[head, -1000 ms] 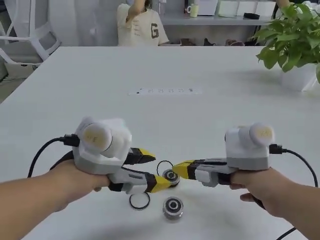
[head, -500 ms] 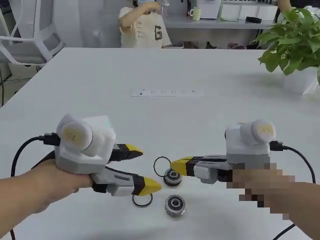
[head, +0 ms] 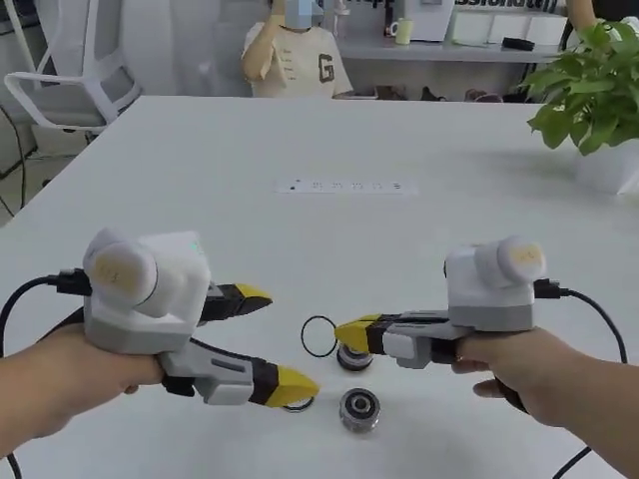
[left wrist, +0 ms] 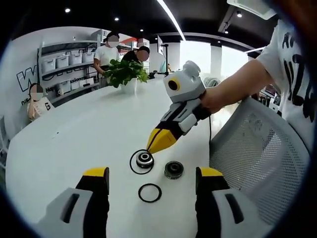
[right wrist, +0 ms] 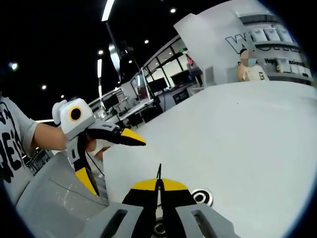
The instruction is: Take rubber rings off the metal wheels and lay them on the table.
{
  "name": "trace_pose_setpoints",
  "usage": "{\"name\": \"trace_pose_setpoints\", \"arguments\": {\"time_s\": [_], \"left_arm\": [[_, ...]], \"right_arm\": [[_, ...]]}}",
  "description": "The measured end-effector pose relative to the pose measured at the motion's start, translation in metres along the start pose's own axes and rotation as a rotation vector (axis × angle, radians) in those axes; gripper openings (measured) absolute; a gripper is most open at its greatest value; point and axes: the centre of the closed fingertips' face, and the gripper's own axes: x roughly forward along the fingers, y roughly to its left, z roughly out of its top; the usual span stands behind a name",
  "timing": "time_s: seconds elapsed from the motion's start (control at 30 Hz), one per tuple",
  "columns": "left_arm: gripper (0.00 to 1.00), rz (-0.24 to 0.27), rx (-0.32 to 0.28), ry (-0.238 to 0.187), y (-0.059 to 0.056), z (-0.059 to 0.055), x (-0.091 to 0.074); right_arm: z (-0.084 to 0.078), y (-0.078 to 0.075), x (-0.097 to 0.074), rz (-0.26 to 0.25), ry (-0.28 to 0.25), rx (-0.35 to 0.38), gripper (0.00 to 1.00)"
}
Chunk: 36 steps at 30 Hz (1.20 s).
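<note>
Your left hand-held gripper (head: 275, 338) has let go of the metal wheel (head: 351, 357) and pulled back, and its jaws now stand wide apart. Your right hand-held gripper (head: 351, 331) is pinched tight on the black rubber ring (head: 305, 337). That ring looks nearly free, so it can soon go down on the table (head: 329, 230). The wheel sits right under the right tip. Another ring (left wrist: 140, 193) lies flat beside the second wheel (head: 359, 409), close to your left lower jaw

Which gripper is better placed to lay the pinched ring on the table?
Right. The right gripper is shut on the rubber ring beside a metal wheel, low over the table; the left gripper is open and holds nothing.
</note>
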Motion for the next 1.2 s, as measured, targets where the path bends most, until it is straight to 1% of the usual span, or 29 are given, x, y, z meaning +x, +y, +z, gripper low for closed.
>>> {"name": "trace_pose_setpoints", "arguments": {"time_s": [0.23, 0.43, 0.53, 0.67, 0.83, 0.93, 1.07, 1.2], "left_arm": [[0.72, 0.012, -0.015, 0.0, 0.001, -0.006, -0.011], [0.73, 0.024, -0.027, 0.001, 0.001, -0.011, -0.018], [0.73, 0.03, -0.029, 0.0, 0.003, -0.012, -0.021], [0.73, 0.037, -0.031, 0.0, 0.004, -0.014, -0.024], [0.72, 0.043, -0.037, 0.0, 0.004, -0.016, -0.027], [0.72, 0.046, -0.042, 0.003, 0.004, -0.018, -0.028], [0.72, 0.051, -0.045, 0.006, 0.004, -0.02, -0.031], [0.72, 0.056, -0.048, 0.009, 0.005, -0.021, -0.033]], "right_arm": [[-0.006, 0.006, 0.007, 0.024, 0.032, -0.003, 0.0], [-0.012, 0.009, 0.013, 0.045, 0.058, 0.006, 0.0], [-0.019, 0.012, 0.017, 0.055, 0.086, 0.001, 0.0], [-0.025, 0.015, 0.021, 0.073, 0.106, 0.008, 0.0], [-0.037, 0.018, 0.026, 0.089, 0.153, 0.005, 0.0], [-0.04, 0.019, 0.029, 0.098, 0.167, 0.009, 0.0], [-0.044, 0.02, 0.031, 0.104, 0.182, 0.008, 0.0], [-0.047, 0.018, 0.032, 0.1, 0.195, 0.008, 0.0]]}}
